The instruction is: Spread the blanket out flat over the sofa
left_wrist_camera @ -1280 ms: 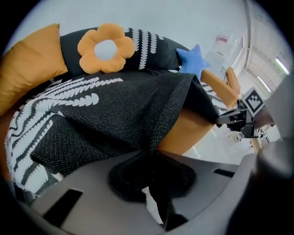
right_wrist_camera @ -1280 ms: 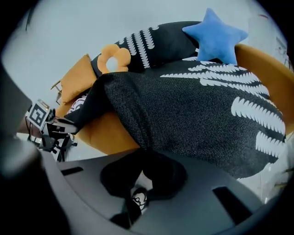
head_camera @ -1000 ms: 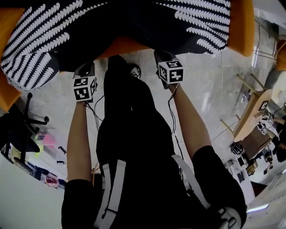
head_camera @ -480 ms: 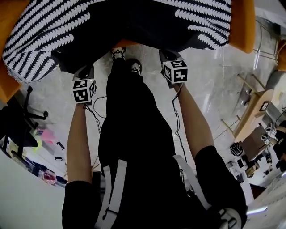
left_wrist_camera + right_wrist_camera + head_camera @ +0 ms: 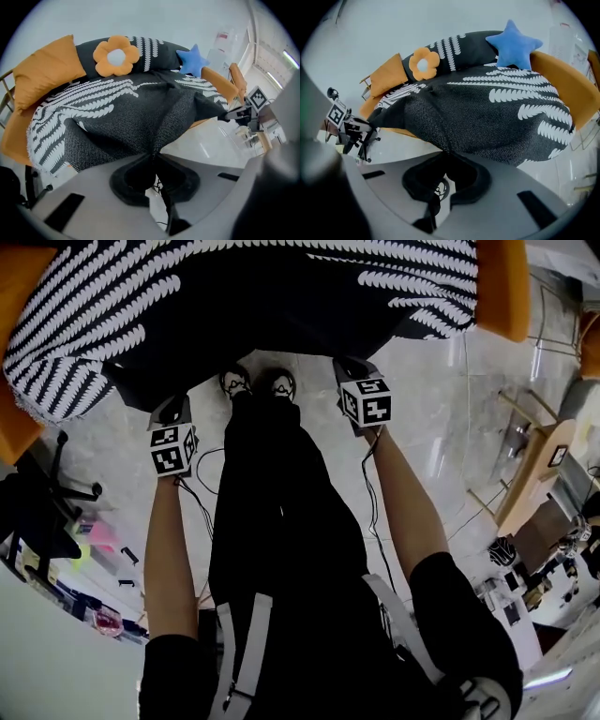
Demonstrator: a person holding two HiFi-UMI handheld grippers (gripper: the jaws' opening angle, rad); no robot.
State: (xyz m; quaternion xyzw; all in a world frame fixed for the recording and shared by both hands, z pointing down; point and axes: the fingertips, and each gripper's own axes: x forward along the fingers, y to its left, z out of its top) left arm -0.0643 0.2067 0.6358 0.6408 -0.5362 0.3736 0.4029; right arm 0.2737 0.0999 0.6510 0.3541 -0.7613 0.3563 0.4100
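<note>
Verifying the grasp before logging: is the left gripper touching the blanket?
Touching. In the left gripper view, the left gripper has its jaws closed on a gathered fold of the blanket, which fans out from the pinch.

The right gripper [image 5: 446,157] has its jaws pinched on the edge of the blanket [image 5: 487,112], which drapes over the orange sofa [image 5: 562,79] below a blue star cushion [image 5: 514,44] and an orange flower cushion [image 5: 424,63].
</note>
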